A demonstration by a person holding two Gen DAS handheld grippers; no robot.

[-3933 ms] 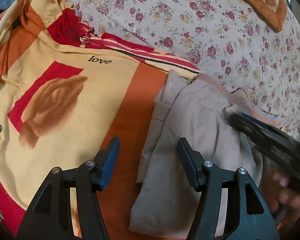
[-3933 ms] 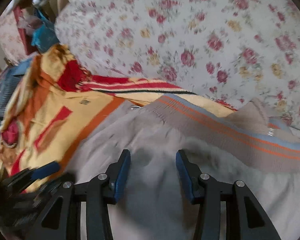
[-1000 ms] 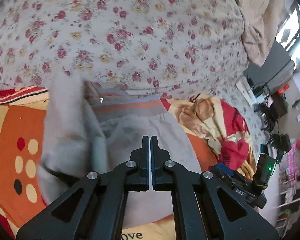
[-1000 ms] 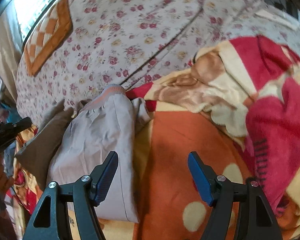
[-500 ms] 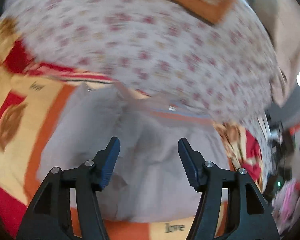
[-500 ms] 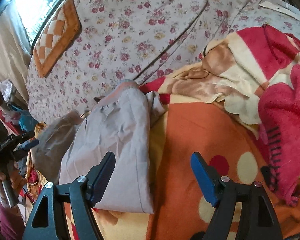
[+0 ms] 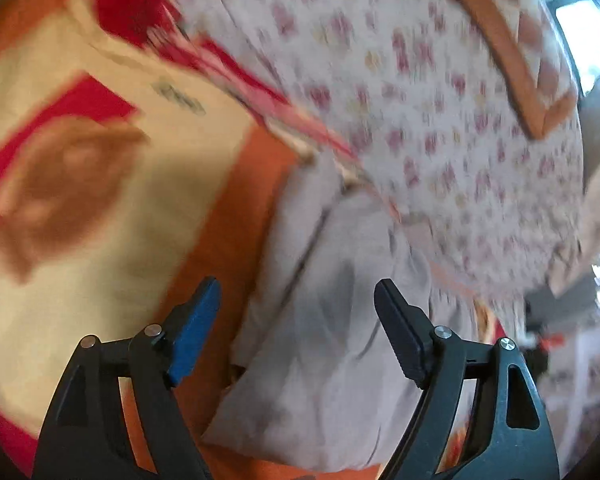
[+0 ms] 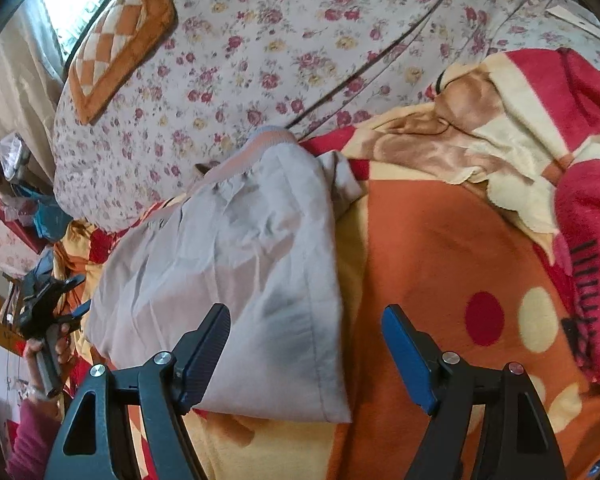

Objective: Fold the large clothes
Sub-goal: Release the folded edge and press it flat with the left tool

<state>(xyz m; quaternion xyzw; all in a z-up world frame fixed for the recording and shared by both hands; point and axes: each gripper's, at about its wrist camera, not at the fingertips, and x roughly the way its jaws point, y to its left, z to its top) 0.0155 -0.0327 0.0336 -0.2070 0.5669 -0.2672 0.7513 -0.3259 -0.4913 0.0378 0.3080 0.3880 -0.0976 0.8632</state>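
Observation:
A folded grey garment (image 8: 236, 256) with a striped orange and blue waistband lies on an orange, cream and red blanket (image 8: 432, 240). In the blurred left wrist view the garment (image 7: 340, 340) lies ahead between my fingers. My left gripper (image 7: 296, 312) is open and empty just above it; it also shows far left in the right wrist view (image 8: 56, 304), held by a hand. My right gripper (image 8: 306, 340) is open and empty, its left finger over the garment's near right corner.
A floral quilt (image 8: 268, 56) rises behind the garment, with an orange checked cushion (image 8: 120, 36) on it. A bunched red and cream blanket fold (image 8: 540, 92) lies at the right. Clutter (image 8: 20, 208) stands at the far left.
My left gripper was shut one second ago, opened and let go of the garment's side, and has swung left over the blanket. My right gripper stays open and moved slightly nearer the garment.

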